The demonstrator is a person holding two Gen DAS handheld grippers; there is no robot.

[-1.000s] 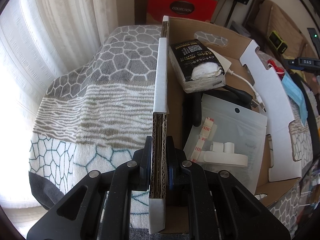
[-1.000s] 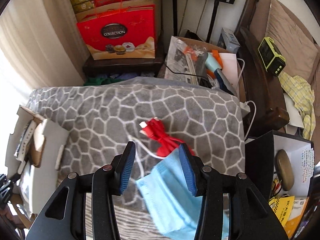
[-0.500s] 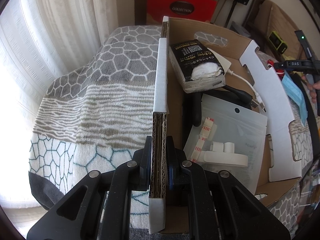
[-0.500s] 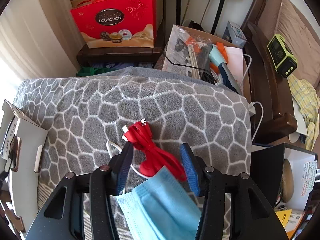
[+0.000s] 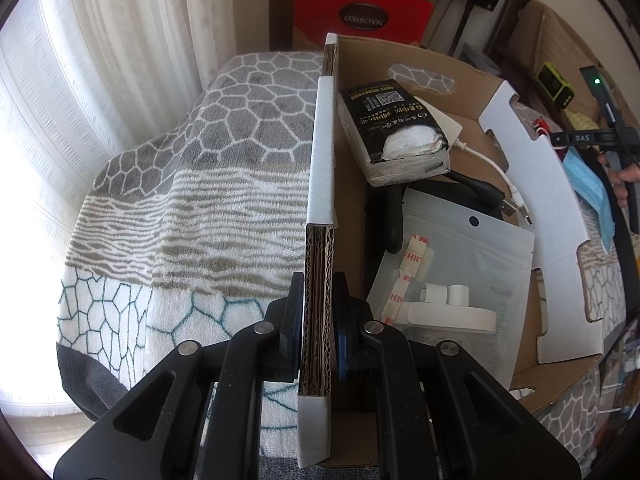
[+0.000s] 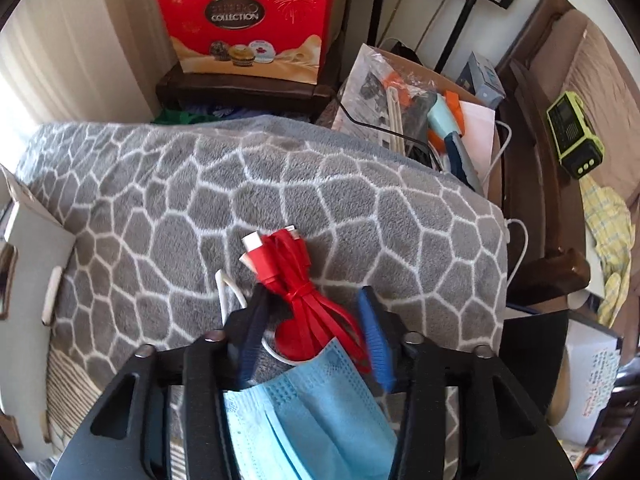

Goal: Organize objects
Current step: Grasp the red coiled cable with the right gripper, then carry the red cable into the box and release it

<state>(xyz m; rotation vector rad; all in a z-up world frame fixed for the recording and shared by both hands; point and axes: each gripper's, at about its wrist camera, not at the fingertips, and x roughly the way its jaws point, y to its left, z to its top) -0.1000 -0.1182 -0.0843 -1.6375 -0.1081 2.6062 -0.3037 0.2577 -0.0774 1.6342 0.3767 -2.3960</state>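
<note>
The bundled red flat cable [image 6: 304, 292], tied at its middle with white plug ends showing, is lying on the grey honeycomb-patterned fleece blanket [image 6: 168, 208], and I am seeing it sitting between the spread fingers of my right claw [image 6: 312, 320], which is standing open around it without touching. A pleated light-blue face mask [image 6: 308, 408] is overlapping the cable's near end, and its lower part is running out of the frame under the claw. A thin white cord [image 6: 226, 292] is poking out just beside the cable; I cannot tell what it belongs to.

My left claw [image 5: 318, 320] is clamping the corrugated wall of the brown cardboard box [image 5: 320, 184]. Inside the box I am seeing a black-wrapped tissue pack [image 5: 390, 132], a clear zip bag of white plastic parts [image 5: 460, 280] and a white USB cable [image 5: 496, 172], which is partly hiding behind the pack.

Beyond the blanket, a red gift bag [image 6: 248, 20] is standing on a dark wooden stand, beside white curtains [image 5: 120, 60].
</note>
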